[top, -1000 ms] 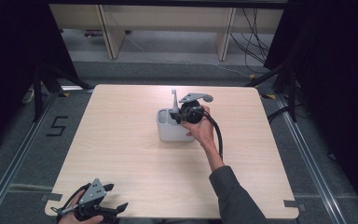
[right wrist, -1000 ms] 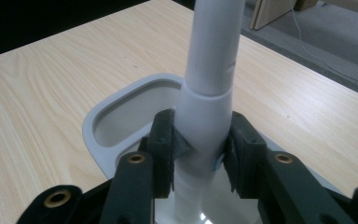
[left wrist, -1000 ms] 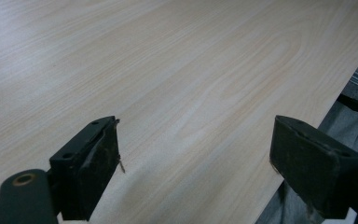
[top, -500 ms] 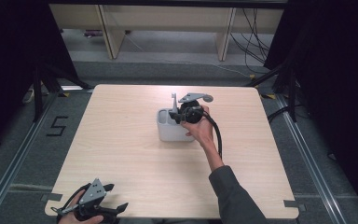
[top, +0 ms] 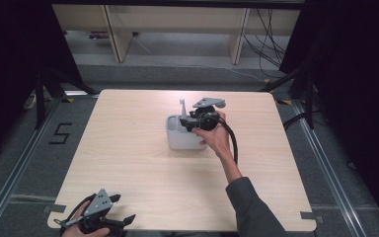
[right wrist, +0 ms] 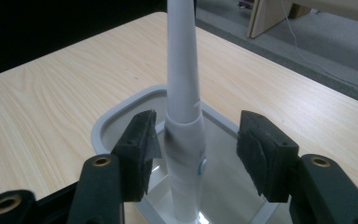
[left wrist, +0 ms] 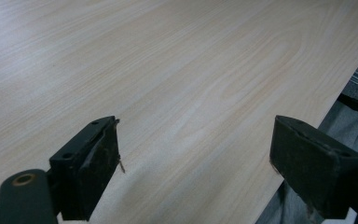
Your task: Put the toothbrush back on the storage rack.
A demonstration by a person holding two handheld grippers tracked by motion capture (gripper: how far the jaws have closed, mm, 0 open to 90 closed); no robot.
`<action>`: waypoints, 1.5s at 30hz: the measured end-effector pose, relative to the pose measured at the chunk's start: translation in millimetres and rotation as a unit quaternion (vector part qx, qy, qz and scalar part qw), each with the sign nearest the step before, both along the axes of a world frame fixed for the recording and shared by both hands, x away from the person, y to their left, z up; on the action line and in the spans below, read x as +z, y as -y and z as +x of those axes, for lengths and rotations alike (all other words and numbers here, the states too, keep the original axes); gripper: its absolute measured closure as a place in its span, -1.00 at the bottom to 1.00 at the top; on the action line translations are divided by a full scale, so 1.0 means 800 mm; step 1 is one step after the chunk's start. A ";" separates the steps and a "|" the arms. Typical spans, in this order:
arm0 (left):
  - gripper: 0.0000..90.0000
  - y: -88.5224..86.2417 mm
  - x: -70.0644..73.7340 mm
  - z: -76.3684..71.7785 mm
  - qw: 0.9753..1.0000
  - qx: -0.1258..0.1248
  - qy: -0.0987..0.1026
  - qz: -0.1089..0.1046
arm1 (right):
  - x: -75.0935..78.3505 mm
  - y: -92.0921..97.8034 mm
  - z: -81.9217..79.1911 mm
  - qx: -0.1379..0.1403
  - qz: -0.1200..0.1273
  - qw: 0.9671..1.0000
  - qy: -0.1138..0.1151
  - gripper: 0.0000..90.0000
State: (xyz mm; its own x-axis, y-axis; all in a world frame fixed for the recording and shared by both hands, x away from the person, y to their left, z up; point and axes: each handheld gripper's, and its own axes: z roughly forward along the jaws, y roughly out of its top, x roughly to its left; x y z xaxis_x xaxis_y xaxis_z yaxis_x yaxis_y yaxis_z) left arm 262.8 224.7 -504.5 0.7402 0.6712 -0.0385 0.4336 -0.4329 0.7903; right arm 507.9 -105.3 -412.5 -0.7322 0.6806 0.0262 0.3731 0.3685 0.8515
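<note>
A pale wood-grain table (top: 128, 163) carries the scene. Sitting on it, near the far middle, is a grey holder (top: 181, 140) (squarish, open-topped), with bare board on every side of it.

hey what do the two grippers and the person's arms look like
Both grippers, left and right, are black with two blocky padded jaws, a brass-ringed hole at each jaw base, and a grey three-cornered plate on top. A thick black cable trails from the right one. The right arm wears a grey sleeve.
</note>
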 end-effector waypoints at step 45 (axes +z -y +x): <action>-0.67 0.002 -0.002 -0.001 1.000 0.016 -0.009 -0.013 | 0.031 0.056 -0.088 0.019 0.048 0.998 0.043 -0.17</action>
